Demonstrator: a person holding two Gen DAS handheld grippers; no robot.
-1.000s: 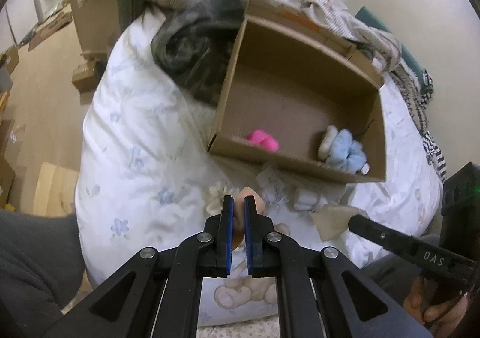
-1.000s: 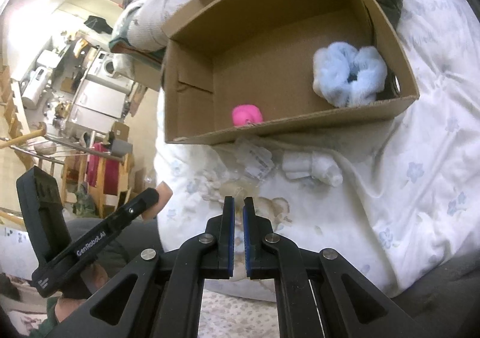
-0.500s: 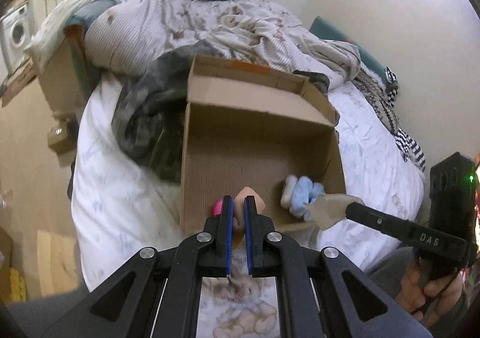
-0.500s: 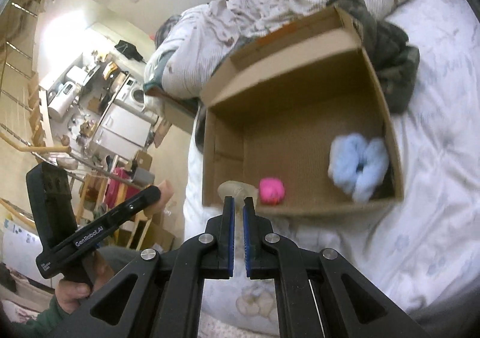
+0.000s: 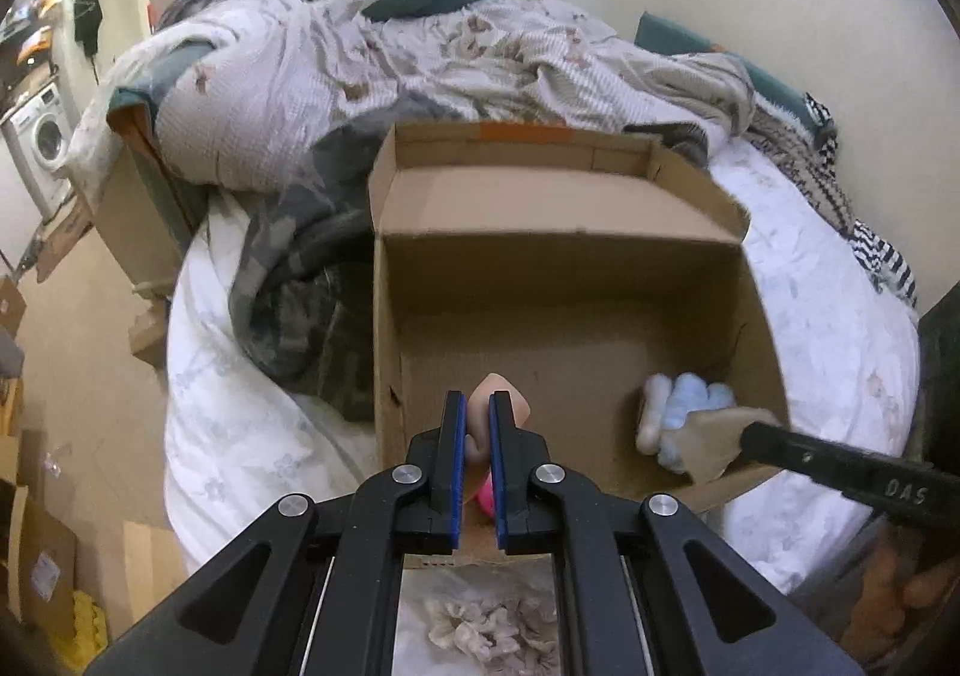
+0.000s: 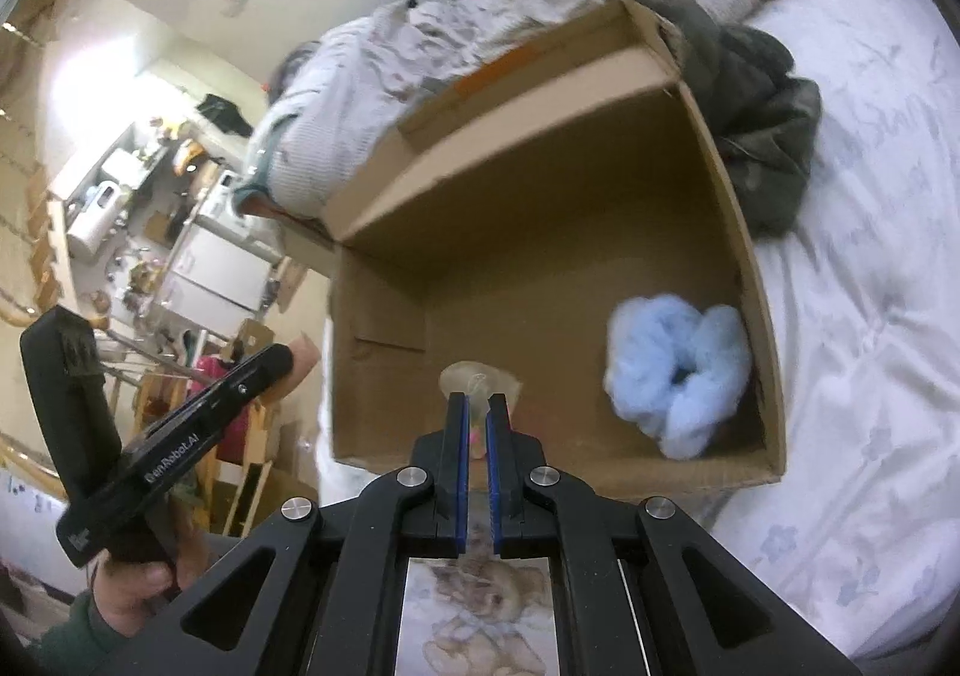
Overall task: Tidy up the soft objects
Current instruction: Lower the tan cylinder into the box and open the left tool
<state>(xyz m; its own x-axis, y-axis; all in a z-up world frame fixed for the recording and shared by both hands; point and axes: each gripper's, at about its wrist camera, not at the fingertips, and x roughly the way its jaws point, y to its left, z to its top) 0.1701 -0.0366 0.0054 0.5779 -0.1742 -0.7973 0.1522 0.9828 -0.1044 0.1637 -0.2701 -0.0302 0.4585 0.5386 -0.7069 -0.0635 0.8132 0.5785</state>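
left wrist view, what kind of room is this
Most likely a lived-in bedroom or studio flat: a bed with a white floral sheet and a rumpled duvet fills the view, a cardboard box sits on it, and a washing machine stands off to the left.

The cardboard box sits on the bed — rumpled blankets behind it at 12 o'clock. In the box, a fluffy scrunchie lies at 4 o'clock, by the wall.

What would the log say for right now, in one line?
left gripper: shut on peach piece | right gripper: shut on clear piece | both over box | blue scrunchie inside
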